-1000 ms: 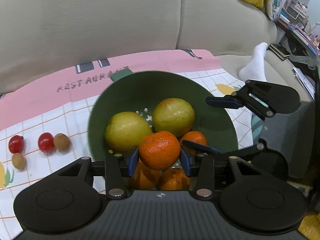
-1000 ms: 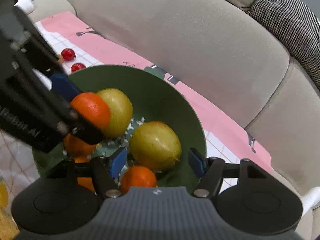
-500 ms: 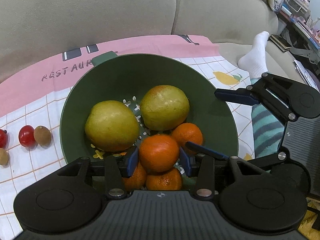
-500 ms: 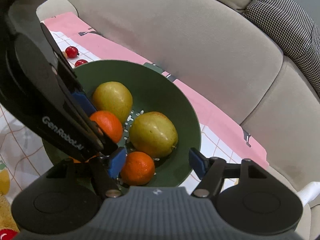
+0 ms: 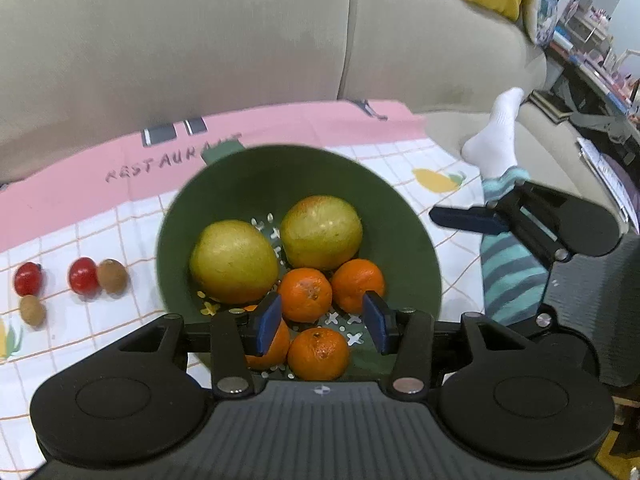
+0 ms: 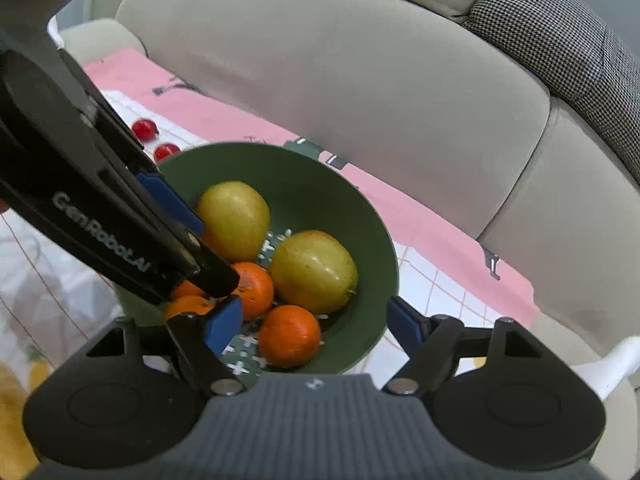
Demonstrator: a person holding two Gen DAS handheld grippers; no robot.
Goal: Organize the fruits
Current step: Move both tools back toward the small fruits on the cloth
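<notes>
Inside green bowl [image 5: 404, 216]: oranges [image 5: 305, 294], apples [image 5: 234, 262].

My rig: two matte black handheld grippers with blue pads

My left gripper [image 5: 322, 322] shows a ribbed grey-black body, round discs at 8 and 4 o'clock, silver screws and blue fingers [image 5: 267, 323]; white "GenRobot.AI" lettering marks its side. My right gripper [image 6: 312, 326] matches. The person wears a white sock [image 5: 496, 136] and teal-striped trousers [image 5: 510, 276].

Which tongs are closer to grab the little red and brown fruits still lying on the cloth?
Probably the left tongs. The cherry tomatoes and brown fruits lie on their side of the green bowl. The right tongs, also open, sit across the bowl.
</notes>
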